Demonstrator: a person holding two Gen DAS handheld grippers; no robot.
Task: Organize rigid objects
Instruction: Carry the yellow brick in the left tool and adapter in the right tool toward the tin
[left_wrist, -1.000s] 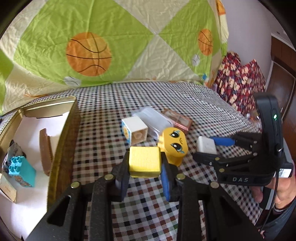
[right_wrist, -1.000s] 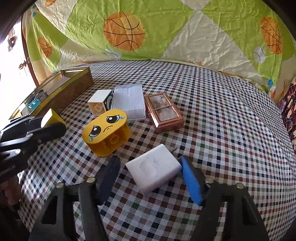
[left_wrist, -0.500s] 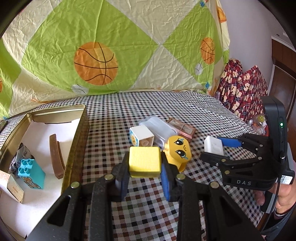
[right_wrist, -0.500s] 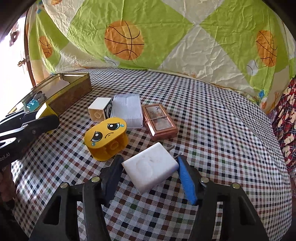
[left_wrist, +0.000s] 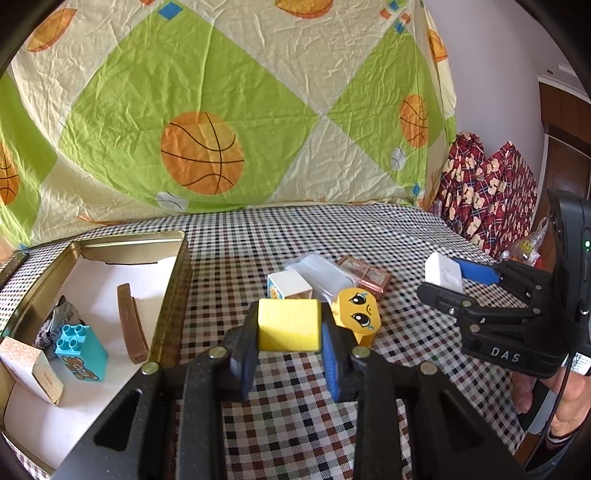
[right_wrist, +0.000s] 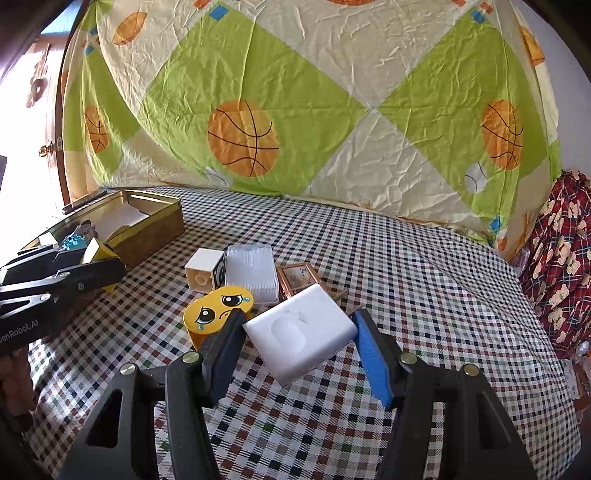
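Observation:
My left gripper (left_wrist: 289, 343) is shut on a plain yellow block (left_wrist: 289, 329), held above the checked cloth just right of the gold tin (left_wrist: 173, 295). My right gripper (right_wrist: 299, 339) is shut on a white charger block (right_wrist: 301, 334), lifted off the cloth; it also shows at the right of the left wrist view as the right gripper (left_wrist: 448, 275) with the white charger block (left_wrist: 443, 271). On the cloth lie a yellow crying-face brick (right_wrist: 218, 312), a white cube (right_wrist: 203, 271), a clear ribbed box (right_wrist: 253, 271) and a copper-framed box (right_wrist: 295, 277).
The tin holds a turquoise bear brick (left_wrist: 79, 349), a brown curved strip (left_wrist: 129, 325), a small cardboard box (left_wrist: 33, 369) and a foil wrapper. A basketball-print sheet (right_wrist: 295, 110) hangs behind the table. Red plaid fabric (right_wrist: 561, 266) lies off the right edge. A hand (left_wrist: 565, 402) holds the right gripper.
Both grippers have tipped upward, so more of the hanging sheet shows. The right gripper has risen with the white charger block, now higher over the cloth. The left grip is unchanged.

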